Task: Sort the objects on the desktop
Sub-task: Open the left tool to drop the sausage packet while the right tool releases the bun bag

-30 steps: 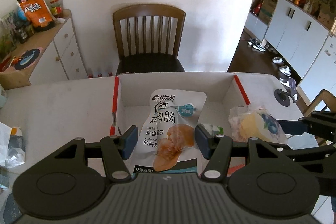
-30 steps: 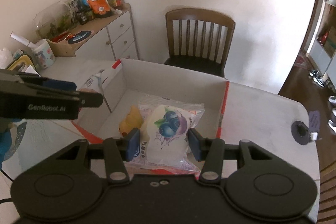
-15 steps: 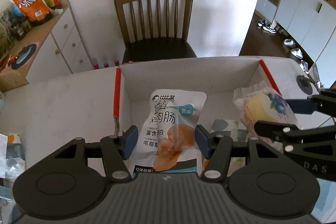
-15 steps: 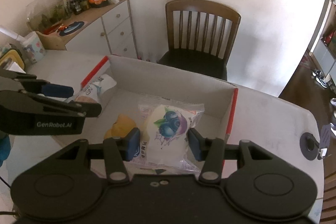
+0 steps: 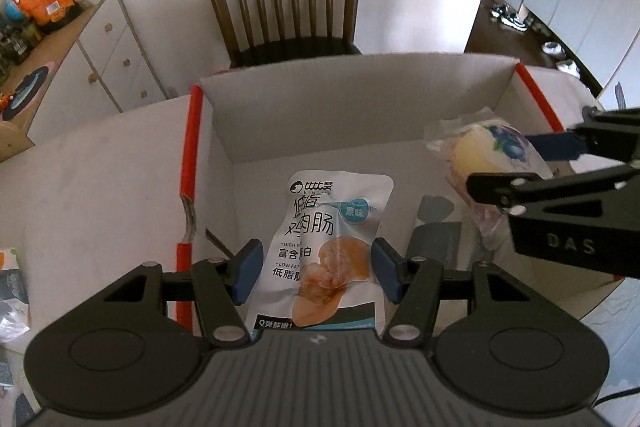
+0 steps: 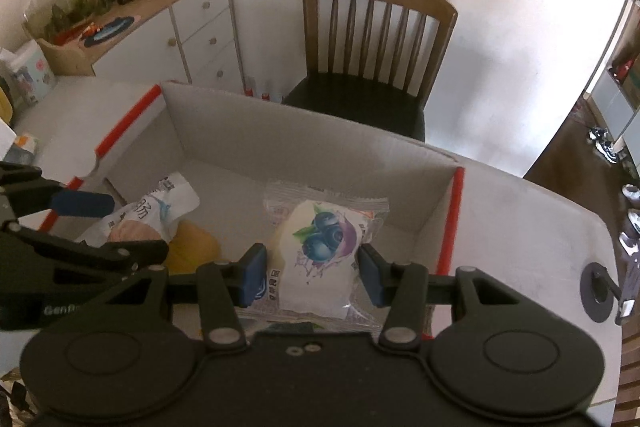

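Sausage pouch [image 5: 328, 243] clamped between left jaws, blueberry bread pack [image 6: 320, 251] between right jaws, above box [image 5: 360, 99].

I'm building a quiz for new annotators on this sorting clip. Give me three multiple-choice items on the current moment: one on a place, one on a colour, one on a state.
1. Where is the blueberry bread packet?
A. on the chair seat
B. between the right gripper's fingers, over the cardboard box
C. on the sideboard

2. What colour are the stripes on the box's side edges?
A. red
B. green
C. blue

3. How does the left gripper stand?
A. shut on nothing
B. wide open above bare table
C. shut on the chicken sausage pouch

Answers:
1 B: the right wrist view shows the packet pinched between the blue pads, with the box interior behind it.
2 A: both side flaps carry red strips.
3 C: the left wrist view shows both pads pressed against the pouch's sides.
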`<state>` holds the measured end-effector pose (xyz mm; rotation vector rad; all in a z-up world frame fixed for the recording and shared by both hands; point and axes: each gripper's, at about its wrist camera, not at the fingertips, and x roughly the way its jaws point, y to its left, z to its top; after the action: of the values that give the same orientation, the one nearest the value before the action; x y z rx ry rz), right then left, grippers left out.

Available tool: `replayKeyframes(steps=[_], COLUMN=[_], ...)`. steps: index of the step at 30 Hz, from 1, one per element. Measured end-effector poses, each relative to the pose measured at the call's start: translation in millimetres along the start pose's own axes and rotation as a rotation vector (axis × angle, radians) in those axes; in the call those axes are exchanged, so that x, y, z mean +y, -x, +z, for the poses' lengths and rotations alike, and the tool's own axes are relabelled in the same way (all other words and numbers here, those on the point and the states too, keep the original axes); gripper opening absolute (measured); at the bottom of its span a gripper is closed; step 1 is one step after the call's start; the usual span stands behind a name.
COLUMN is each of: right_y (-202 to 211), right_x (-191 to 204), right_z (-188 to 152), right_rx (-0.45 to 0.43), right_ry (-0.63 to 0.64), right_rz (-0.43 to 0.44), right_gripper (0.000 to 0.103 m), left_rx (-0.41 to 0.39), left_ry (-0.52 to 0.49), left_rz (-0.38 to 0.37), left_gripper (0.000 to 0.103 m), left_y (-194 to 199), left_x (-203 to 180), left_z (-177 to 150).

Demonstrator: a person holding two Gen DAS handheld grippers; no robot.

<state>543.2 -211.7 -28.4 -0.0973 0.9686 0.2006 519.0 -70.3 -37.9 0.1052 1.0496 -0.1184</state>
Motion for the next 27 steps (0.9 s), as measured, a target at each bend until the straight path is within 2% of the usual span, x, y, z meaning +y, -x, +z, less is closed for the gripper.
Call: replayKeyframes(steps=[8,19,22,23,24,27], right_y=[-24.9,-33.8,-32.7,-32.2,-31.0,-27.2], right_x=[5.3,10.3,8.8,8.0,7.3,6.5], right_z=[1.6,6.0,6.2,6.6,6.9,8.5], right_rx=[0.044,0.05,0.044,0.041,0.037,0.027], right_ry=[0.034,0.064,0.057,0.053,0.05,0.051], right_rz=[-0.016,-0.004,-0.006,-0.006,-0.004,-0.009], right_gripper=[0.048,0.049,0.058,0.065,0.069,0.069], left_rx=[0.029,0.02,0.019,0.017,0.019,0.013], left_ry=[0.008,-0.045,-0.049,-0.044,-0.04,-0.038], left_rz=[-0.005,0.041,0.04,0.037,0.033,0.034], left_gripper=[0.058,0.06,0.06,0.06,0.06,0.063], left_y=[-13.1,-12.0,-11.2,-10.5,-9.8,-6.6], left_x=[0.9,-11.4,-13.2,-13.0,-12.9,-13.2], left_z=[-4.6,-10.8,-12.6,-12.8,-13.0,-13.0])
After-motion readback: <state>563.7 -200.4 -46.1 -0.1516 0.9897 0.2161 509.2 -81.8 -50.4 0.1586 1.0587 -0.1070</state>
